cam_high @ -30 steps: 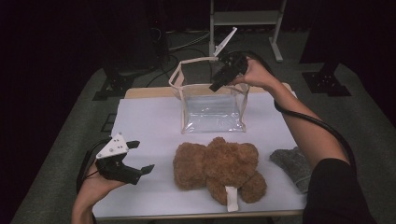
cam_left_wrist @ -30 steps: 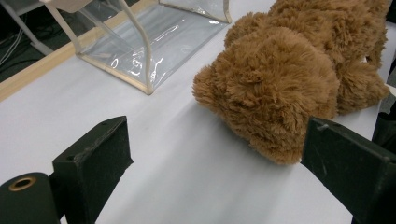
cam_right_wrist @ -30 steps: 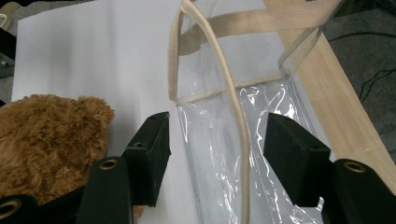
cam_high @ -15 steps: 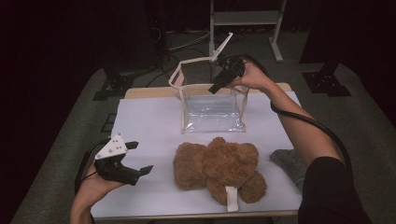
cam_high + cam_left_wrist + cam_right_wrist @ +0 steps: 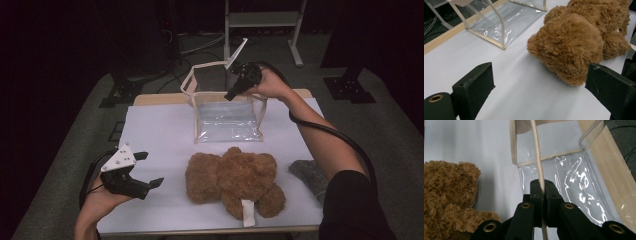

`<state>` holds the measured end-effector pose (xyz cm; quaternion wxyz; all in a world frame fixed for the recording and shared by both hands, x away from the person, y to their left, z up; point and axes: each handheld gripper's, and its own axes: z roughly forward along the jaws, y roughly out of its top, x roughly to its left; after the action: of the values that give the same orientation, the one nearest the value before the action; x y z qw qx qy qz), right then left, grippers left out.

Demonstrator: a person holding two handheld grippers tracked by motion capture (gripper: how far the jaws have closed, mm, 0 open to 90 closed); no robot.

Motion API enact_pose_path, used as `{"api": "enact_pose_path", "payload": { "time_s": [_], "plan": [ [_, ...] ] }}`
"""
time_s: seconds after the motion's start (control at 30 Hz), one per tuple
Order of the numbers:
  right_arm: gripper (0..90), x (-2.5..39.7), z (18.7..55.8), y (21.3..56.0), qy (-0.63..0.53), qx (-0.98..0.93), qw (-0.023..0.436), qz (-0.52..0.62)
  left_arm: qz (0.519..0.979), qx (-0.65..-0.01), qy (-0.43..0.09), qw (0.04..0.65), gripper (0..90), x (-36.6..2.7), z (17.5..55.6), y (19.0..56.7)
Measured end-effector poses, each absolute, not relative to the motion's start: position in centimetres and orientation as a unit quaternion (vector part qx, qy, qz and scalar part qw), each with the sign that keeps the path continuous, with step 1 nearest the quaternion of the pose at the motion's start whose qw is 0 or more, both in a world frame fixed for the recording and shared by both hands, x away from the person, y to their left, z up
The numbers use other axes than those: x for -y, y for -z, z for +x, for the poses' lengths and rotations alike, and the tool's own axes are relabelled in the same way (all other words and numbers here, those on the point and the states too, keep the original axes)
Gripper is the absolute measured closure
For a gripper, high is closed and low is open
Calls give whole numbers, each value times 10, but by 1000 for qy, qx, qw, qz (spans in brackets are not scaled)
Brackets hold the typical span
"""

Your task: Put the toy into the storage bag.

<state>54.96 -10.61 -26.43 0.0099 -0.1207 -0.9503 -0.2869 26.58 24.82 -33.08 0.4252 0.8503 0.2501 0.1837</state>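
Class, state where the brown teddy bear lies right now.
In the high view the teddy bear lies on the white table, just in front of the clear bag, between the left gripper and a grey cloth.

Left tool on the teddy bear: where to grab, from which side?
Grip the head end of the teddy bear, the rounded lobe nearest the open left tool. Come in low from the bear's left, along the table. The bear lies flat and that lobe looks narrow enough for the jaws; the plush should compress.
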Motion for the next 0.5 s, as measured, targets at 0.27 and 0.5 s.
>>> {"api": "enact_pose_path", "payload": {
  "time_s": [0.27,0.5],
  "plan": [
    [870,105,539,264,284,952,17,-111,850,-251,-179,428,72,-247,266,332],
    [871,106,524,264,284,953,16,-104,851,-248,-167,431,72,-246,268,335]
  ]
}}
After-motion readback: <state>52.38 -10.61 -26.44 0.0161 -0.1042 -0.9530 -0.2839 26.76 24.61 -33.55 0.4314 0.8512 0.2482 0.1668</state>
